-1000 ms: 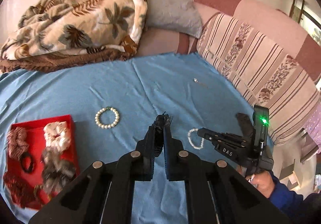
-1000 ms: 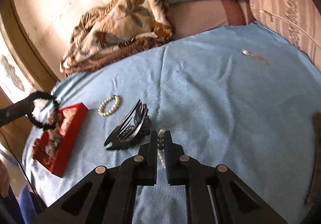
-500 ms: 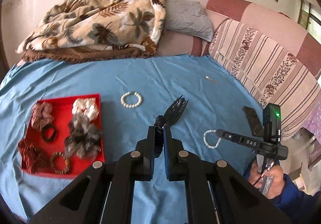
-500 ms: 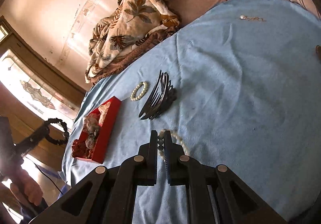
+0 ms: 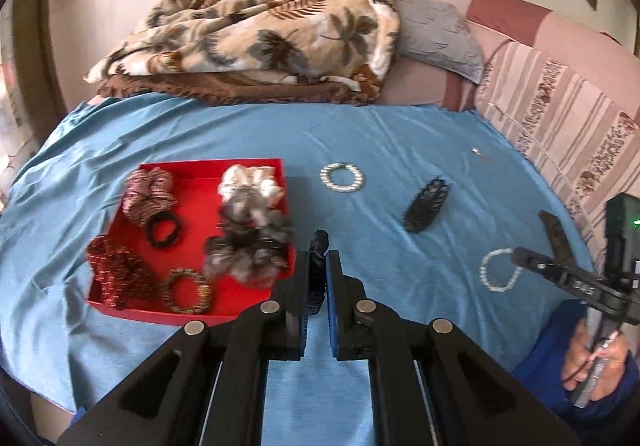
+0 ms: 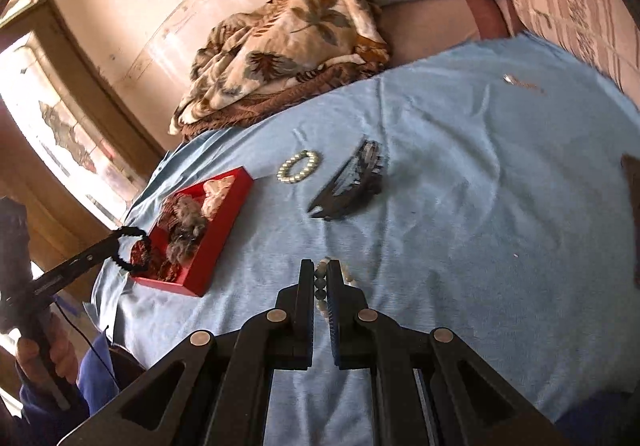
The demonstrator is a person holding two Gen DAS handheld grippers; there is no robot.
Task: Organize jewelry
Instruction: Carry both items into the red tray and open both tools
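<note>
The left claw (image 5: 318,266) is pressed together on a black hair tie (image 5: 320,242), whose dark loop pokes out past the fingertips; from the right wrist view the same tie hangs as a ring from that claw's tip, just in front of the near corner of the red tray (image 6: 224,242). In the left wrist view the tie sits just beside the tray's right wall (image 5: 289,206), above the blue sheet (image 5: 200,126) of the bed. The tray holds several scrunchies: a white one (image 5: 250,182) at its far right corner, a grey fluffy one (image 5: 248,242) nearest the claw, a striped reddish one, a dark red one, a small black band and a brown beaded ring. The right claw (image 6: 320,282) is clamped on a pearl bracelet (image 6: 320,286), with beads showing between the pads and a loop trailing past the right finger; in the left wrist view that bracelet dangles from the claw's tip off to the right. A second pearl bracelet (image 5: 342,178) lies flat on the sheet just beyond the tray's far right corner, and a black hair claw clip (image 5: 426,204) lies to its right, apart from both. Farther right a small pin (image 5: 478,153) lies near the striped cushion. A leaf-patterned blanket (image 5: 260,34) is heaped at the bed's far side.
</note>
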